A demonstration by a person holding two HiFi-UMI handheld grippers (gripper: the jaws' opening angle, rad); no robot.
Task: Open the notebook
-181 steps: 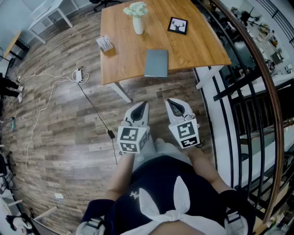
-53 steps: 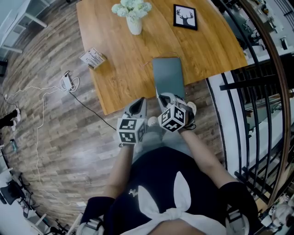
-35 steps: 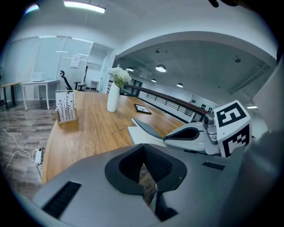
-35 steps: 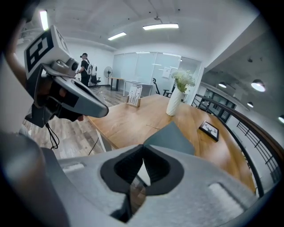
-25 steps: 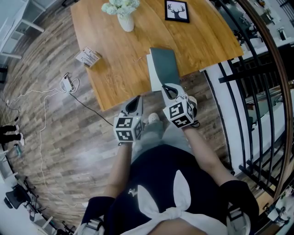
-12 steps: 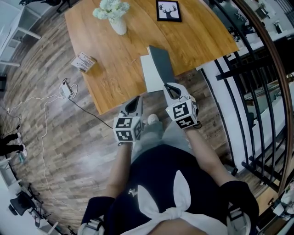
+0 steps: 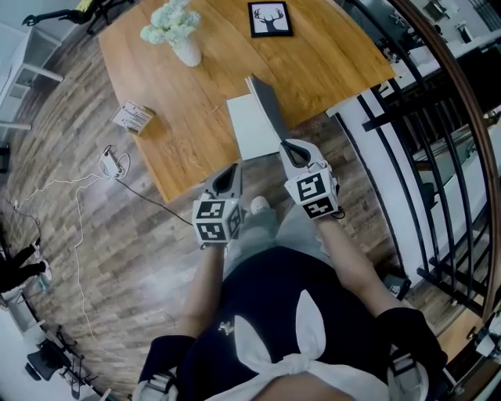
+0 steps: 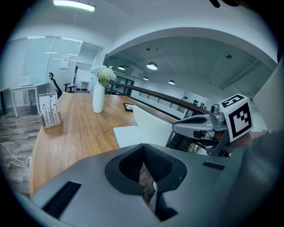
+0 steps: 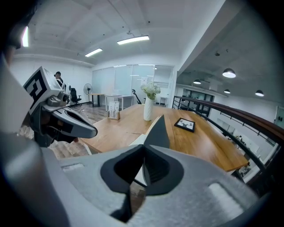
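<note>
Head view: notebook (image 7: 250, 127) lies at the table's (image 7: 196, 94) near edge, cover (image 7: 268, 111) raised and pinched by the right gripper (image 7: 288, 146). Left gripper (image 7: 232, 171) sits just off that edge. Vase (image 7: 186, 53) at the table's far side holds flowers (image 7: 166, 19).
Left gripper view: jaws closed, empty.
Right gripper view: jaws clamped on the cover's edge.
</note>
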